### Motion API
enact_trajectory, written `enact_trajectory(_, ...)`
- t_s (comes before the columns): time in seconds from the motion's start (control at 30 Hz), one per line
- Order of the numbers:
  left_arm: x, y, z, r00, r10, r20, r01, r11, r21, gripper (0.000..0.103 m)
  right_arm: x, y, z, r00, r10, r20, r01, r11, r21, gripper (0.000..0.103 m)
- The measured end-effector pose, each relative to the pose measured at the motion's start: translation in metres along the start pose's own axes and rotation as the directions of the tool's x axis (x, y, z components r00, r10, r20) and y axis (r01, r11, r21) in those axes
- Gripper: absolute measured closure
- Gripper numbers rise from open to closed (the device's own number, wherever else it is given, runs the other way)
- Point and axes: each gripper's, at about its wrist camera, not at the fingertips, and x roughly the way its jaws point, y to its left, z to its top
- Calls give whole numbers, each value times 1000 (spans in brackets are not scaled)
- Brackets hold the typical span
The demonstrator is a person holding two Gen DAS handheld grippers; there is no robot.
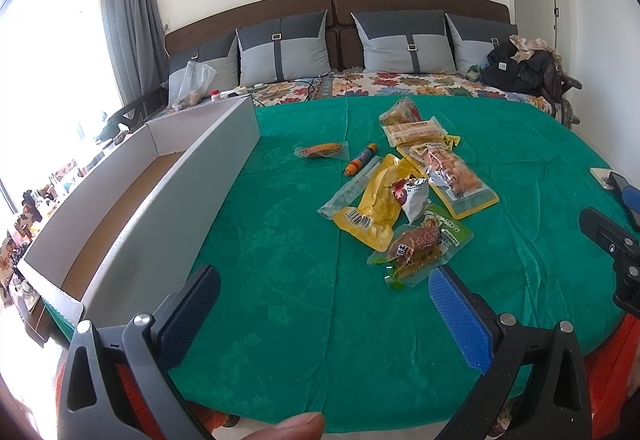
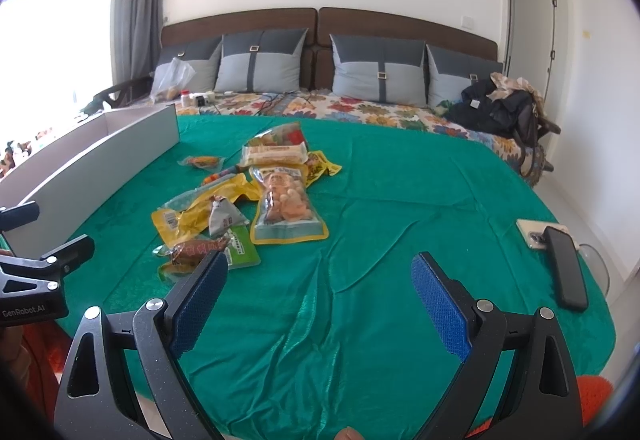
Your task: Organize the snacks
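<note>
A heap of snack packets [image 1: 416, 192] lies in the middle of a table with a green cloth [image 1: 280, 240]. In the right wrist view the same heap [image 2: 248, 200] sits ahead and to the left. A long white cardboard box [image 1: 132, 200], open on top and holding nothing visible, stands along the left edge; its white wall [image 2: 100, 156] shows in the right wrist view. My left gripper [image 1: 324, 304] hovers open near the front edge, the nearest brown packet [image 1: 416, 244] just beyond its right finger. My right gripper [image 2: 320, 292] is open too, over bare cloth right of the heap.
Two phones [image 2: 560, 260] lie at the table's right edge. Behind the table is a sofa with grey cushions [image 1: 404, 40], a plastic bag [image 1: 192, 80], cables and a black jacket [image 1: 520, 68]. A window with a grey curtain [image 1: 128, 8] is on the left.
</note>
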Motion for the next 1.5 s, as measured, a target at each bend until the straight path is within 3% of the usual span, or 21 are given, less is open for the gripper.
enact_trajectory(0.7,4,3,0,1000,-13,-27,12,1000,-12,0,4,-3,-1,1000,0,-27,1,1000,22,8)
enact_trajectory(0.97,21,3,-6,994,-15,-108,14,1000,-9,0,4,-9,-1,999,-2,-37,4,999,49,8)
enact_trajectory(1.5,63,12,-19,963,-20,-269,10,999,-40,0,24,1,-9,992,26,-123,-22,999,31,8)
